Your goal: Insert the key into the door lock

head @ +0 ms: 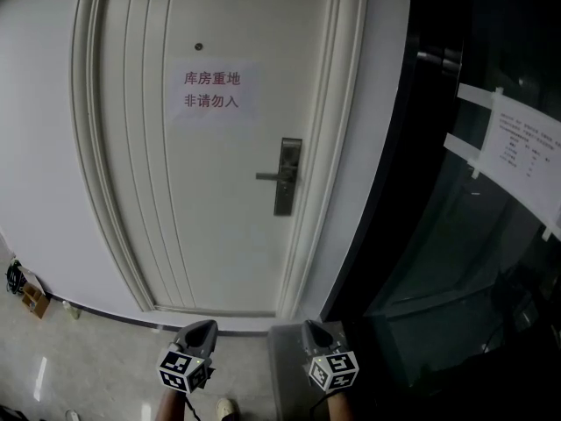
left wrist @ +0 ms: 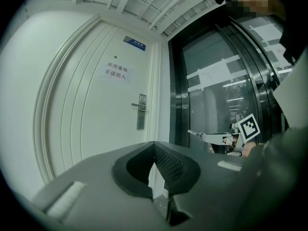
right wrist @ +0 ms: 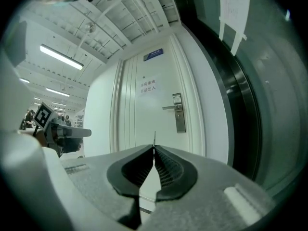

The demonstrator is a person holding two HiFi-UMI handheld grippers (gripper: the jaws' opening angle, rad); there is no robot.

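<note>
Right gripper (right wrist: pixel 154 149): fingers pinched down to a hairline gap, clamped on the key (right wrist: pixel 154 139). The blade is seen edge-on, poking out just past the fingertips and pointing at the white door (head: pixel 219 235). In the left gripper view the same key juts out of the right fingertips sideways, free of any contact.

Left gripper (left wrist: pixel 154 144): fingers closed tip to tip, nothing between them. It sits just beside the right one, both level and facing the door.

Door lock (head: pixel 287 175): metal plate with a lever handle, near the door's right edge. It is well ahead of both sets of fingertips. From the right fingers it sits above and slightly right of the key tip; from the left fingers, above and slightly left. The keyhole is too small to make out.

Paper sign (head: pixel 213 90) with red characters is on the door, up and left of the lock. A dark glass partition (head: pixel 456 261) runs on the outer side of the right fingers, with a taped sheet (head: pixel 526 152) on it.
</note>
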